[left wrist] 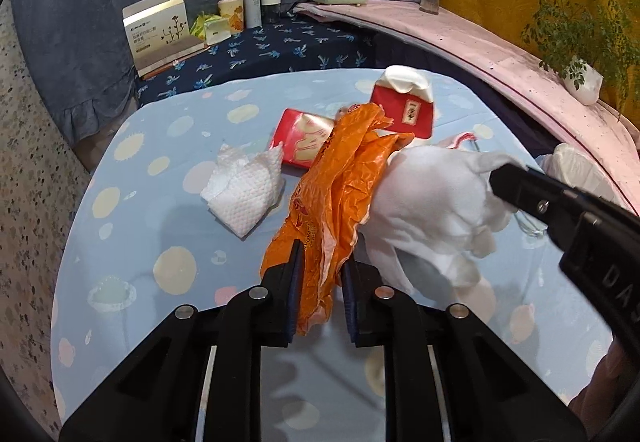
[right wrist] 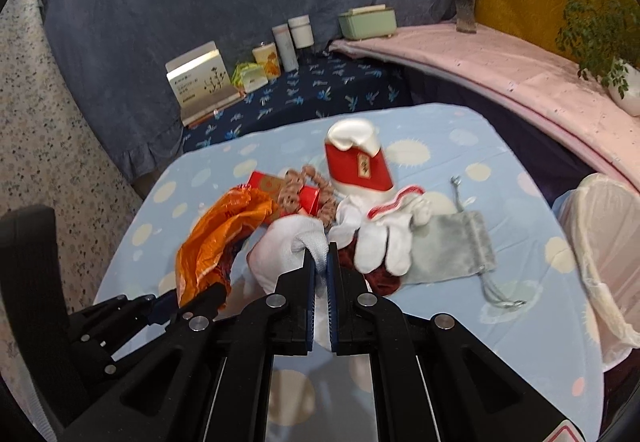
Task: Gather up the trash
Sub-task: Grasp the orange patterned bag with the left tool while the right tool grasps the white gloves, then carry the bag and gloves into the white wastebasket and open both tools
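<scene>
With the orange plastic bag (left wrist: 336,186) clamped in the left gripper (left wrist: 320,296) and a white glove (right wrist: 288,250) pinched by the right gripper (right wrist: 320,274), pickup looks done — both probably get carried to the lined bin (right wrist: 608,242) next.

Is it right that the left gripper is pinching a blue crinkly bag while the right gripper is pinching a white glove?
Not quite. The crinkly bag in the left gripper is orange, not blue, as the left wrist view shows. The rest holds: the right gripper is shut on the white glove.
</scene>
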Available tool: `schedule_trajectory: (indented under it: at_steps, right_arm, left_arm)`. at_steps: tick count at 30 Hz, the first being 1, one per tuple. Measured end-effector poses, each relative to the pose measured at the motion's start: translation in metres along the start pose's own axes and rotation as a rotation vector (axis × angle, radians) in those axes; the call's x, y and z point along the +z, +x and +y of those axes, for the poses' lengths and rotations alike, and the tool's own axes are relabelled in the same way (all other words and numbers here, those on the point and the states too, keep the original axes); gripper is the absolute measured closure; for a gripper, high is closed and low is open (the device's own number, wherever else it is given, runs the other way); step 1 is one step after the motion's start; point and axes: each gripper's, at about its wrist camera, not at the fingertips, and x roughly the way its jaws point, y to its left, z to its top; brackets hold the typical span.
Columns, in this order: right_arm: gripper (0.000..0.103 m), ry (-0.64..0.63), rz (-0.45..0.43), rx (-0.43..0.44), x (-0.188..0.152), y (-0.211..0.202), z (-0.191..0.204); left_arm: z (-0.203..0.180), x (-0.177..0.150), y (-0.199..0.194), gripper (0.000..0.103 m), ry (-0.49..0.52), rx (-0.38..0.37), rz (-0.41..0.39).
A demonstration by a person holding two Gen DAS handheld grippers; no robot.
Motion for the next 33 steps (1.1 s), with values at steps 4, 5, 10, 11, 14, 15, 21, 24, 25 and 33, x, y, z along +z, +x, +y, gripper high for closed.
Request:
schedule_trajectory:
  at_steps: [4,5,10,11,14,15,21,24,25,33]
  right_arm:
    - [0.098,0.016,-0.045,-0.011,0.006,-0.026,-0.012]
    - [0.098,0.022,-0.057,-0.015,0.008,-0.033,-0.016]
    - [0.098,0.044,-0.105,-0.043,0.014,-0.061,-0.039]
    - [0.098,0.053,-0.115,-0.051,0.014,-0.067,-0.046]
    - [0.098,0.076,-0.135,-0.072,0.015,-0.081,-0.064]
    - [0.098,0.083,-0.142,-0.080,0.014,-0.085,-0.071]
    - [0.098,0.129,-0.171,-0.145,0.005,-0.109,-0.116]
    - [0.098,0.160,-0.180,-0.175,0.000,-0.119,-0.140]
    - [0.098,0.175,-0.184,-0.187,-0.002,-0.122,-0.150]
    - [0.098,0.268,-0.210,-0.283,-0.015,-0.148,-0.223]
  left_arm:
    - [-0.015,0.004,-0.013,0.095,0.015,-0.017,-0.010]
    - [-0.020,0.004,-0.015,0.095,0.019,-0.019,-0.014]
    - [-0.047,0.010,-0.032,0.096,0.053,-0.046,-0.040]
    - [-0.052,0.011,-0.035,0.096,0.060,-0.052,-0.045]
    - [-0.069,0.013,-0.042,0.096,0.075,-0.077,-0.055]
    - [-0.075,0.014,-0.043,0.096,0.081,-0.085,-0.056]
    - [-0.124,0.014,-0.049,0.096,0.142,-0.132,-0.061]
    - [-0.155,0.014,-0.050,0.096,0.185,-0.161,-0.064]
    - [-0.163,0.014,-0.050,0.096,0.194,-0.169,-0.064]
    - [-0.237,0.018,-0.049,0.096,0.282,-0.264,-0.070]
